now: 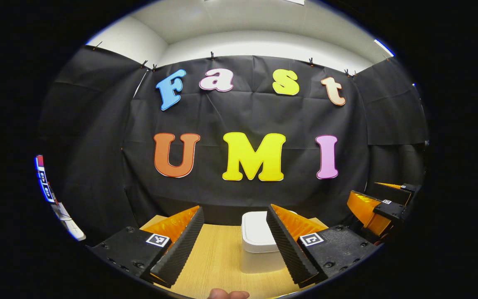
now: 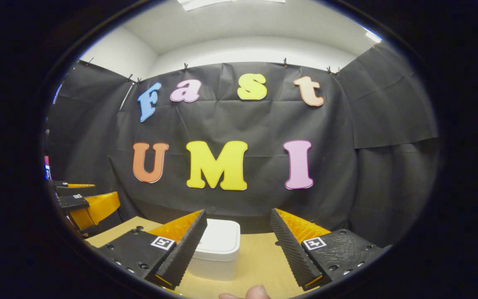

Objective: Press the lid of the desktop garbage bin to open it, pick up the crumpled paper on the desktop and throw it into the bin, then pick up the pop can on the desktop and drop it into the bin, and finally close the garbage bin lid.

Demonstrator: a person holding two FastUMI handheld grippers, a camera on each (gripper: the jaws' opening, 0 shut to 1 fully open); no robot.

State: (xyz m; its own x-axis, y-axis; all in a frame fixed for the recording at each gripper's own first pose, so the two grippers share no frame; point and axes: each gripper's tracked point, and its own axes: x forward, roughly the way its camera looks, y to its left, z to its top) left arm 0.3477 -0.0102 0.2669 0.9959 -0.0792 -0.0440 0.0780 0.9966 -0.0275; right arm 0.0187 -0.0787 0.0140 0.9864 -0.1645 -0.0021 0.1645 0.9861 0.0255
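The bin (image 1: 259, 243) sits low at centre frame on the counter (image 1: 218, 265), lid down. Both the left gripper (image 1: 235, 245) and the right gripper (image 2: 239, 247) gape wide, holding nothing. To open it, press one fingertip squarely on the lid, not its edge.

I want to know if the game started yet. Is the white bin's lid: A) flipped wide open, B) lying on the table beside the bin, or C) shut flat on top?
C: the garbage bin on the wooden table has its lid lying flat and closed, and both the left tool and right tool hang open, short of it.
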